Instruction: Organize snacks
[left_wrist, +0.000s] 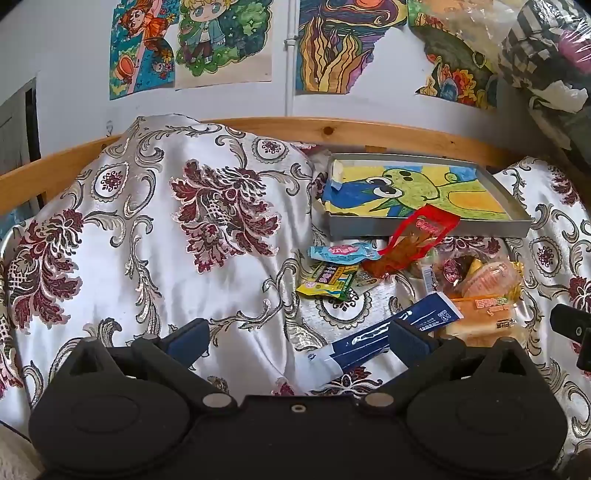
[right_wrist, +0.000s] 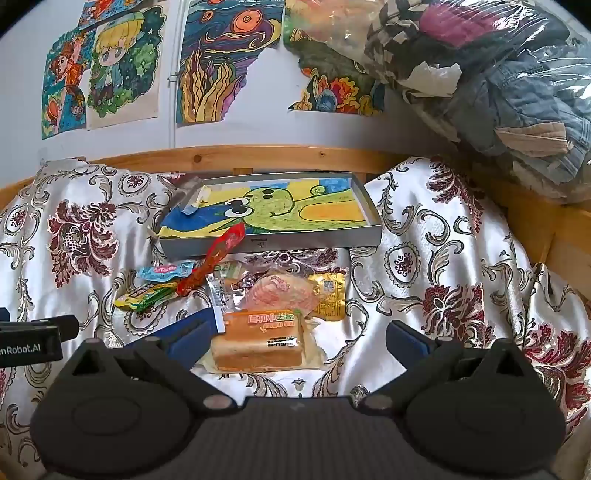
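A pile of snacks lies on the patterned cloth in front of a grey tray (left_wrist: 354, 230) (right_wrist: 314, 242) lined with a green cartoon drawing. A red packet (left_wrist: 417, 240) (right_wrist: 218, 258) leans on the tray's front wall. Beside it lie a light-blue packet (left_wrist: 340, 253) (right_wrist: 166, 273) and a yellow-green packet (left_wrist: 328, 282) (right_wrist: 147, 297). A dark-blue sachet (left_wrist: 424, 317) rests against the right finger of my open left gripper (left_wrist: 299, 339). My right gripper (right_wrist: 299, 338) is open, with an orange bread pack (right_wrist: 258, 339) (left_wrist: 480, 314) between its fingers, untouched. Behind it sit a pink pastry (right_wrist: 280, 291) and a yellow packet (right_wrist: 328, 295).
The cloth bulges over humps on the left (left_wrist: 166, 221) and right (right_wrist: 461, 258). A wooden rail (left_wrist: 332, 131) runs behind the tray below a wall of drawings. A clear bag of clothes (right_wrist: 498, 74) sits at the upper right. Each gripper shows at the other view's edge.
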